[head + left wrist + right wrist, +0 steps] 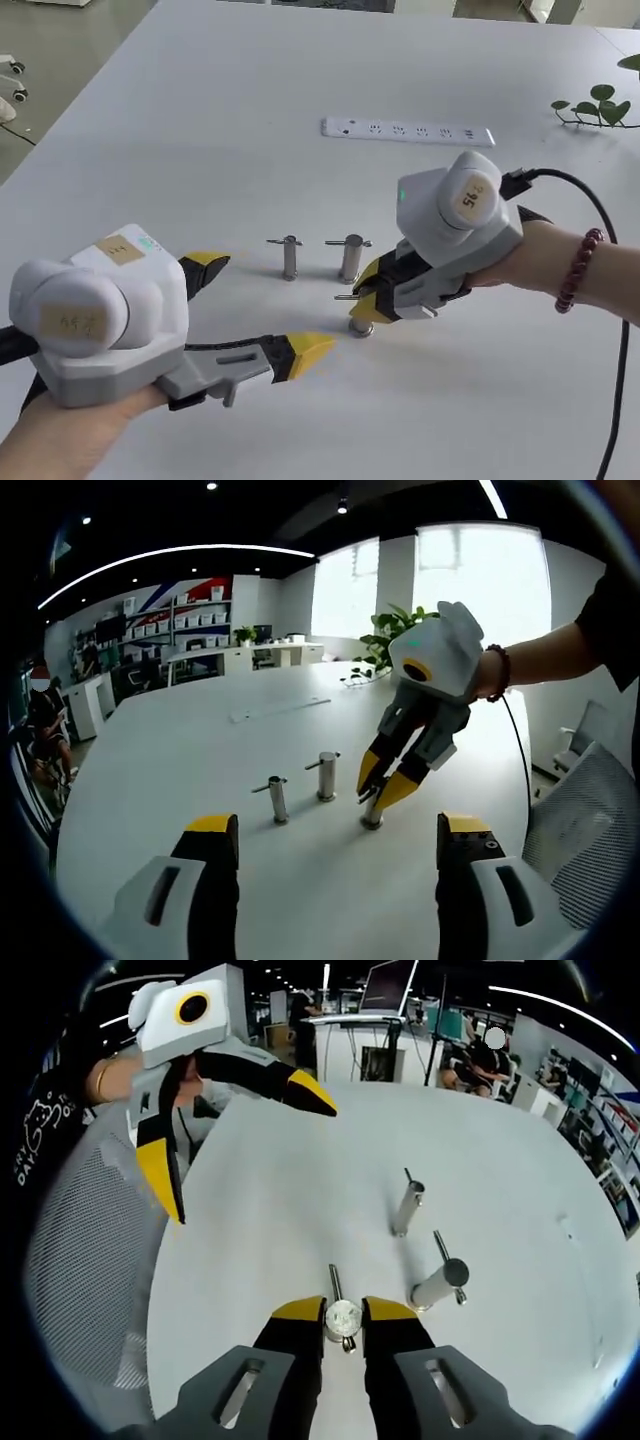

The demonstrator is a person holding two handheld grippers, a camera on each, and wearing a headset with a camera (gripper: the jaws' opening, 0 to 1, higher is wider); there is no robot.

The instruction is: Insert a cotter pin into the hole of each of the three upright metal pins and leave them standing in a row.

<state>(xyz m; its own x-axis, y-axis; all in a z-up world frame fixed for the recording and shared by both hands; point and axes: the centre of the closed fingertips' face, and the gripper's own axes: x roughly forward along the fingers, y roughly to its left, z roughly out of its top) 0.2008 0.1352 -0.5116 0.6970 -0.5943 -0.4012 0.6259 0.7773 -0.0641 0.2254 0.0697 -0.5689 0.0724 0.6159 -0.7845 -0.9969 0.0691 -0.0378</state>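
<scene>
Three short, round steel pins stand upright on the smooth white surface (200, 130). In the head view, a thin wire cotter pin (284, 241) crosses the top of the left pin (290, 262) and a second cotter pin (348, 242) crosses the middle pin (351, 262). The right tool (365, 292), its yellow-tipped jaws drawn close, pinches the rounded head of the third pin (343, 1316), whose flat base rests on the surface. A third cotter pin (335, 1282) juts from it, though whether it passes right through is hard to tell. The left tool (338, 830) hangs spread wide, holding nothing, apart from the pins.
</scene>
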